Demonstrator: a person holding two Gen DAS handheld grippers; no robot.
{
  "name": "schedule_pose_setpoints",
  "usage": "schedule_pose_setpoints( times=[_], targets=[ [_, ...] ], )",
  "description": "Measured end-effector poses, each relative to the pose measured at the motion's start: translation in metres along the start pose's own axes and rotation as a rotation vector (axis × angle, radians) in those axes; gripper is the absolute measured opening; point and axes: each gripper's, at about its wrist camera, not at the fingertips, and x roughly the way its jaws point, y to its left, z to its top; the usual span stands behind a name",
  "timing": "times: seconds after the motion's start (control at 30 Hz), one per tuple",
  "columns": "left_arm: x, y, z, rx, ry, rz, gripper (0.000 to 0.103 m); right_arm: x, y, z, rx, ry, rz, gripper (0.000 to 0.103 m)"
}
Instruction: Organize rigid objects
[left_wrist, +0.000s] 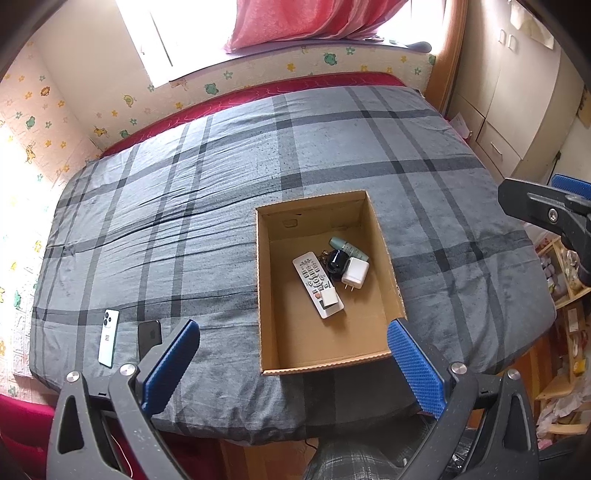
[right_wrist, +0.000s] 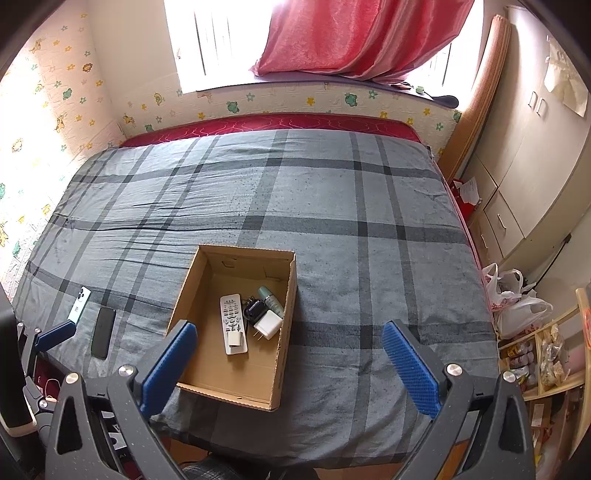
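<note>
An open cardboard box (left_wrist: 266, 258) (right_wrist: 286, 332) sits on the grey plaid bed. Inside lie a white remote (left_wrist: 314, 280) (right_wrist: 232, 317), a small white plug on it (left_wrist: 328, 297) (right_wrist: 235, 338), a white charger (left_wrist: 355, 273) (right_wrist: 268, 324), a black adapter (left_wrist: 337, 260) (right_wrist: 254, 310) and a pale green tube (left_wrist: 349, 248) (right_wrist: 271, 300). A mint-white phone (left_wrist: 109, 338) (right_wrist: 77, 303) and a black phone (left_wrist: 149, 336) (right_wrist: 103, 332) lie left of the box. My left gripper (left_wrist: 291, 363) is open and empty above the box's near edge. My right gripper (right_wrist: 290, 365) is open and empty over the box's near right corner.
The bed (left_wrist: 184, 206) (right_wrist: 369, 229) fills the middle, with a red mattress edge and a window wall behind. Cupboards (right_wrist: 517, 177) stand at the right. Shelves and plastic bags (right_wrist: 517, 299) sit at the right foot. The right gripper's tip (left_wrist: 546, 210) shows in the left wrist view.
</note>
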Motion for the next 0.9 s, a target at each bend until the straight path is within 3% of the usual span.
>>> schedule_pose_setpoints(
  times=[0.9],
  targets=[
    [0.0015,-0.0042,0.0066,-0.018,0.011,0.03,0.103,0.003,-0.0051,0.0073,-0.036,-0.011,0.036,0.103]
  ],
)
